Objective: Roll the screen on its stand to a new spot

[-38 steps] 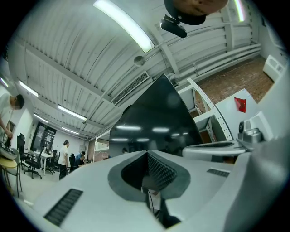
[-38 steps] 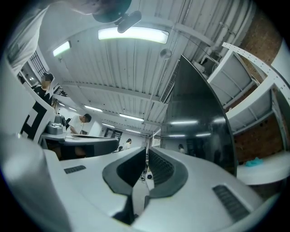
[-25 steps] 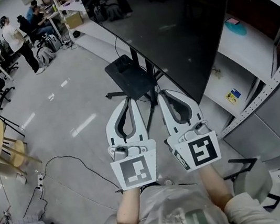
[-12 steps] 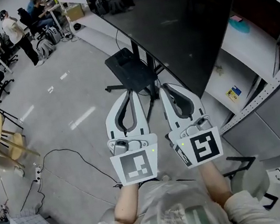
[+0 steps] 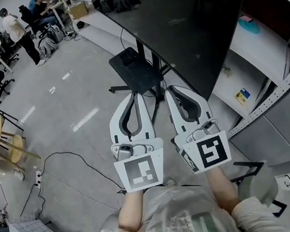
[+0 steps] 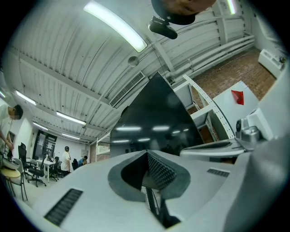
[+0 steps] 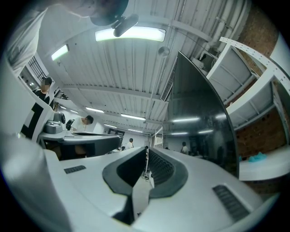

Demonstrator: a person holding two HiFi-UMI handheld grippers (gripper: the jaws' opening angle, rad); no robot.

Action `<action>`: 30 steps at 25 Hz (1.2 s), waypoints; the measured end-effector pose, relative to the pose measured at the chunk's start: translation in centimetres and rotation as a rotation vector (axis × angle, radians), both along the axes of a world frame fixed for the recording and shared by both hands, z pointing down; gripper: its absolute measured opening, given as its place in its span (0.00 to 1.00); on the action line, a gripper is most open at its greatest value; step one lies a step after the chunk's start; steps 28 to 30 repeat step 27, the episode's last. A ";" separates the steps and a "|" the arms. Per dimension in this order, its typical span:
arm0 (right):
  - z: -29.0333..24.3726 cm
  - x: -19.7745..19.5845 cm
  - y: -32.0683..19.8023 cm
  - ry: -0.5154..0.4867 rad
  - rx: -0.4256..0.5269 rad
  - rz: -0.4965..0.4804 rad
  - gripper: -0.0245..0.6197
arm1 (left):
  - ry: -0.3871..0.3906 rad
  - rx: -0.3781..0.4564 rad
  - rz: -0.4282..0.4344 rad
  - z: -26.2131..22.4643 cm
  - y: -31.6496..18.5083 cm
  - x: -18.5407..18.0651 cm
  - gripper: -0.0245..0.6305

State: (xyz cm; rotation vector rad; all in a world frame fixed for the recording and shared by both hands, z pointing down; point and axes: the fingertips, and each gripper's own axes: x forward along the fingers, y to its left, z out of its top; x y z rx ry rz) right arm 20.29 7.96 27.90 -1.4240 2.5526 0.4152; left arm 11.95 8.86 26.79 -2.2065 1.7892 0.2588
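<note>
On the floor ahead, head view: the screen (image 5: 183,18) is seen upright on its stand (image 5: 153,78), between the open floor at the left and the shelving (image 5: 267,53) at the right, just beside the latter.
Screen's lie, head view: the long axis is judged to run from far left to near right, along the shelving; the dark face is turned toward the open floor.
Grippers, head view: the left gripper (image 5: 136,95) and the right gripper (image 5: 169,89) are held side by side, tips near the stand's post; contact cannot be told.
Left gripper view: the jaws are seen pressed together, with nothing between them; the screen fills the middle ahead.
Right gripper view: the jaws are drawn all but together and nothing is held; the screen is seen ahead to the right.
Risk, slipping: with nothing clamped, a push could be lost off the post.
Risk, tipping: a tall panel pushed high could be rocked over.
Risk, snagging: a stand foot could be caught by the cable (image 5: 59,165), or the near corner knocked on the shelving.
</note>
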 end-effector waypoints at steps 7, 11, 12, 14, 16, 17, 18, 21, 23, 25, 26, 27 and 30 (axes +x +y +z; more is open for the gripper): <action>-0.3 -0.2 0.6 0.041 0.023 0.008 0.08 | -0.003 0.003 -0.005 0.0 0.6 0.0 0.06; -0.3 -0.2 0.8 0.042 0.028 0.009 0.08 | -0.002 0.005 -0.004 -0.1 0.8 0.0 0.06; -0.4 -0.2 0.8 0.041 0.028 0.009 0.08 | -0.004 0.005 -0.004 -0.1 0.8 0.0 0.06; -0.4 -0.2 0.8 0.040 0.030 0.008 0.08 | -0.008 0.005 -0.004 -0.1 0.9 0.0 0.06; -0.5 -0.2 0.9 0.042 0.033 0.007 0.08 | -0.004 0.007 -0.003 -0.2 0.9 0.0 0.06; -0.5 -0.2 1.0 0.043 0.034 0.007 0.08 | -0.003 0.008 -0.003 -0.2 1.0 0.0 0.06; -0.5 -0.2 1.0 0.044 0.033 0.007 0.08 | -0.003 0.008 -0.003 -0.2 1.0 0.0 0.06; -0.5 0.0 0.9 0.048 0.034 0.011 0.08 | -0.004 0.003 -0.001 -0.2 0.9 0.2 0.06; -0.5 0.1 0.9 0.049 0.033 0.014 0.08 | -0.003 0.002 0.000 -0.2 0.9 0.3 0.06; -0.6 0.2 1.0 0.050 0.034 0.017 0.08 | -0.003 0.000 0.001 -0.2 0.9 0.4 0.06; -0.6 0.2 1.0 0.050 0.034 0.017 0.08 | -0.002 -0.001 0.001 -0.2 0.9 0.4 0.06; -0.6 0.2 1.0 0.050 0.035 0.018 0.08 | -0.002 -0.002 0.001 -0.2 0.9 0.4 0.06; -0.6 0.2 1.0 0.050 0.035 0.018 0.08 | -0.002 -0.002 0.001 -0.2 0.9 0.4 0.06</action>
